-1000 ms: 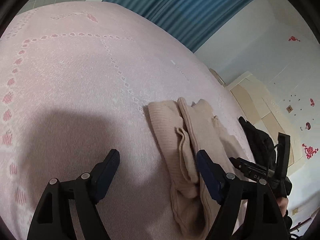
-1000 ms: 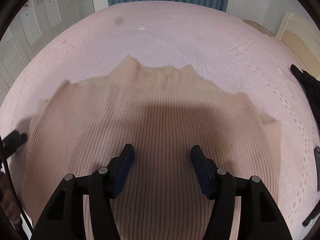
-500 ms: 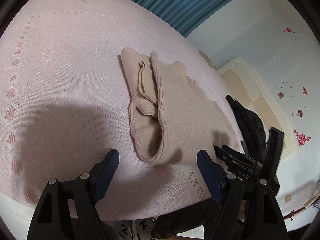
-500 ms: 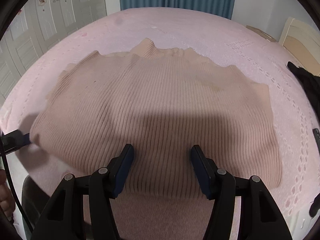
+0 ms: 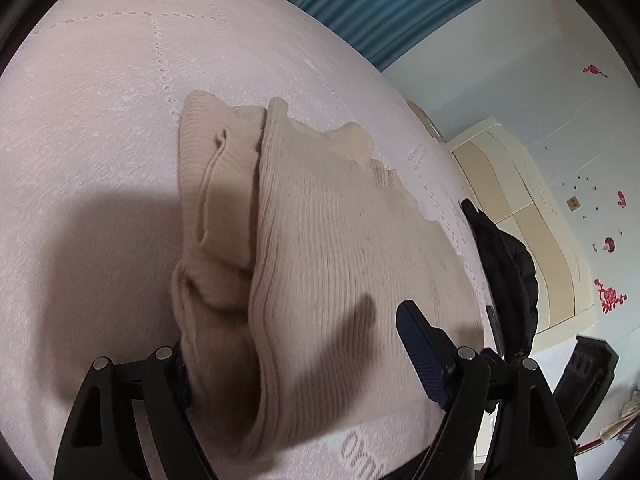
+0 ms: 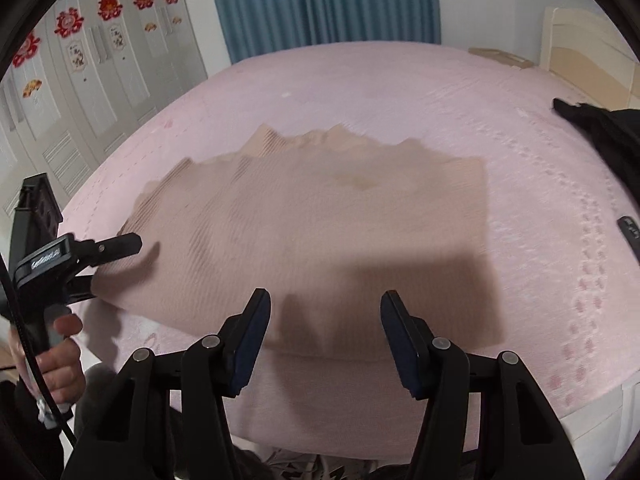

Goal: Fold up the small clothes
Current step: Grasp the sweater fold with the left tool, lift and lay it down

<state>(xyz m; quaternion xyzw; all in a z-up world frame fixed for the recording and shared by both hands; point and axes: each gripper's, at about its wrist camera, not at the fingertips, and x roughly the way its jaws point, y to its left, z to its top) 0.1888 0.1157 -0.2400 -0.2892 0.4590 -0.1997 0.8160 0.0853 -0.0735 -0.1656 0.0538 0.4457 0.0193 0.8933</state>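
The beige ribbed knit sweater (image 6: 320, 240) lies folded on the pink patterned bedspread (image 6: 400, 92), close to the near edge of the bed, with its scalloped far border toward the curtain. Seen from the left wrist, the same sweater (image 5: 340, 264) shows a folded-in sleeve and a thick rolled fold along its left side. The left tongs (image 5: 296, 356) straddle that near-left corner of the sweater: the jaws stand wide and the cloth bulges between them, hiding the left pad, while the right pad stands clear of the knit, so nothing is gripped. In the right wrist view these left tongs (image 6: 116, 254) reach in at the sweater's left edge, held by a person's hand (image 6: 56, 356). The right tongs (image 6: 324, 340) hover at the sweater's near hem, jaws about half apart and empty, their shadow falling across the knit. To the right of the sweater a black padded garment (image 6: 600, 128) lies on the bedspread, with a slim dark remote-like object (image 6: 630, 232) nearer the bed's edge. Beyond the sweater hangs a blue pleated curtain (image 6: 320, 0); left of it stand white wardrobe doors with red paper decorations (image 6: 68, 24). Right of the sweater rises a cream wooden headboard (image 5: 520, 216) against a pale blue wall (image 5: 540, 72) with small red stickers.
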